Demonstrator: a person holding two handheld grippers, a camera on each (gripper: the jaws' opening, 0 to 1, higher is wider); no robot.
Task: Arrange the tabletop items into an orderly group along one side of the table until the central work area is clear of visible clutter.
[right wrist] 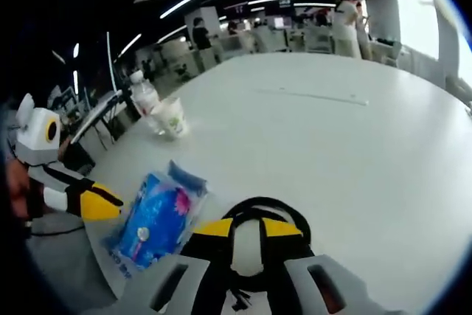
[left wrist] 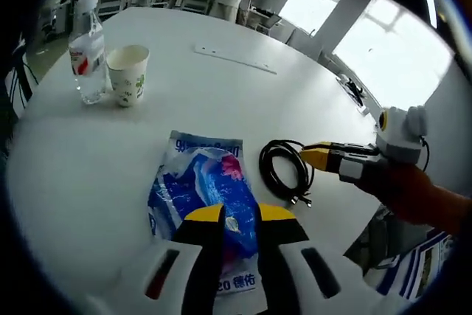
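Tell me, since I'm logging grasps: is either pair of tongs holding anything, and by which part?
It cannot be told. The left tongs straddle the near end of the blue plastic packet; the right tongs straddle the coiled black cable.

In the left gripper view, the left gripper (left wrist: 240,220), white-bodied with black jaws capped in yellow, rises from the bottom centre of the frame; its jaws stand slightly apart with a narrow gap between the tips. At the right edge of that frame the right gripper (left wrist: 318,156) reaches in leftward, its yellow tips close together. In the right gripper view, the right gripper (right wrist: 248,229) rises at bottom centre, jaws parted. The left gripper (right wrist: 99,203) enters at the lower left.
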